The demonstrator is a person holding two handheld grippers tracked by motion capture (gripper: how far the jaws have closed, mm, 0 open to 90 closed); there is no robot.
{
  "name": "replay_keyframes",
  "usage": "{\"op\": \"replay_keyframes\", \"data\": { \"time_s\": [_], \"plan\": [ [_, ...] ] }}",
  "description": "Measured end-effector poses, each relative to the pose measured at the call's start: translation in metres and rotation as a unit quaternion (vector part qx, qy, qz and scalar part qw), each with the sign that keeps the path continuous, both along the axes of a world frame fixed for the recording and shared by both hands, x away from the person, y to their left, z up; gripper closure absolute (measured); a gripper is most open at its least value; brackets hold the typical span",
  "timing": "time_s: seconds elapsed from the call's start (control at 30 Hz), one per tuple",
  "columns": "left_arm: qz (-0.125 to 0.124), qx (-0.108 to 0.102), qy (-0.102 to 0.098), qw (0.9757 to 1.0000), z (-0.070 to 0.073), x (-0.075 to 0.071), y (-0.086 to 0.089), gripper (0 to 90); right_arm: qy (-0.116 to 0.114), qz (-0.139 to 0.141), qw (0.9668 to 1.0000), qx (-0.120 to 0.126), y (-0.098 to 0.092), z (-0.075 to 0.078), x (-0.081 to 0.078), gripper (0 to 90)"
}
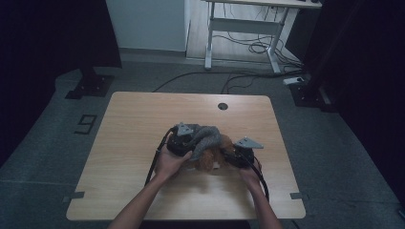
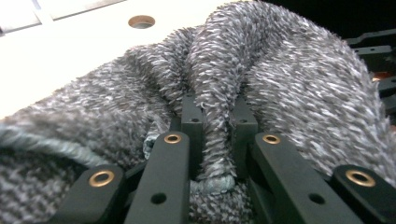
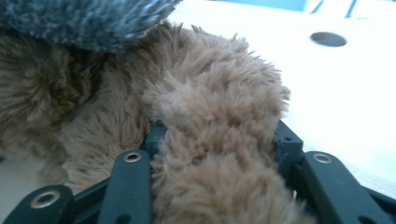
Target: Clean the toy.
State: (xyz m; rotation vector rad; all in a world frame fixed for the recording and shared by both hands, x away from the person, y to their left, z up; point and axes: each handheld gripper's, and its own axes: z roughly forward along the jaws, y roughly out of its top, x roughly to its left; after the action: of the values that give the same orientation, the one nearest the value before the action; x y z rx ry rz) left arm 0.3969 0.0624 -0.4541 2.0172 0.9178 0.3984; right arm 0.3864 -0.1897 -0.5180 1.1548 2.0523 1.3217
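Fuzz fills both my grips. My left gripper (image 2: 215, 123) pinches a narrow fold of the grey knit cloth (image 2: 289, 88), a nubbly, flecked fabric with a rolled hem, draped over the toy. My right gripper (image 3: 217, 135) clamps a thick, rounded limb of the brown plush toy (image 3: 205, 107), shaggy and soft. Both lie mid-way across the pale wooden table (image 1: 143, 114), between my hands.
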Motion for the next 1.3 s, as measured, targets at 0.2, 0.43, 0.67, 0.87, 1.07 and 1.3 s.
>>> {"op": "replay_keyframes", "data": {
  "time_s": [0.2,0.43,0.67,0.87,1.07,1.3],
  "plan": [
    [0.000,0.001,0.003,1.0000,0.011,0.015,-0.006,80.1,-0.019,-0.020,0.9996,-0.004,-0.002,-0.001,0.010,55.7],
    [-0.011,-0.002,-0.015,0.9998,0.039,0.014,-0.024,80.1,-0.048,0.006,0.9986,-0.022,-0.005,-0.001,-0.011,53.4],
    [-0.030,0.035,0.033,0.9984,0.012,0.016,-0.046,79.9,-0.046,0.030,0.9983,-0.019,-0.013,-0.002,-0.027,49.3],
    [-0.021,0.004,0.036,0.9991,0.009,0.004,-0.019,80.0,-0.036,0.050,0.9981,-0.006,-0.015,-0.003,-0.031,47.5],
    [0.001,0.006,0.015,0.9999,0.015,-0.016,0.013,80.1,-0.026,0.051,0.9984,-0.002,-0.017,-0.004,-0.036,46.4],
    [0.042,0.012,0.002,0.9991,0.016,-0.032,0.059,80.0,-0.017,0.052,0.9985,0.003,-0.017,-0.003,-0.038,45.4]
  ]
}}
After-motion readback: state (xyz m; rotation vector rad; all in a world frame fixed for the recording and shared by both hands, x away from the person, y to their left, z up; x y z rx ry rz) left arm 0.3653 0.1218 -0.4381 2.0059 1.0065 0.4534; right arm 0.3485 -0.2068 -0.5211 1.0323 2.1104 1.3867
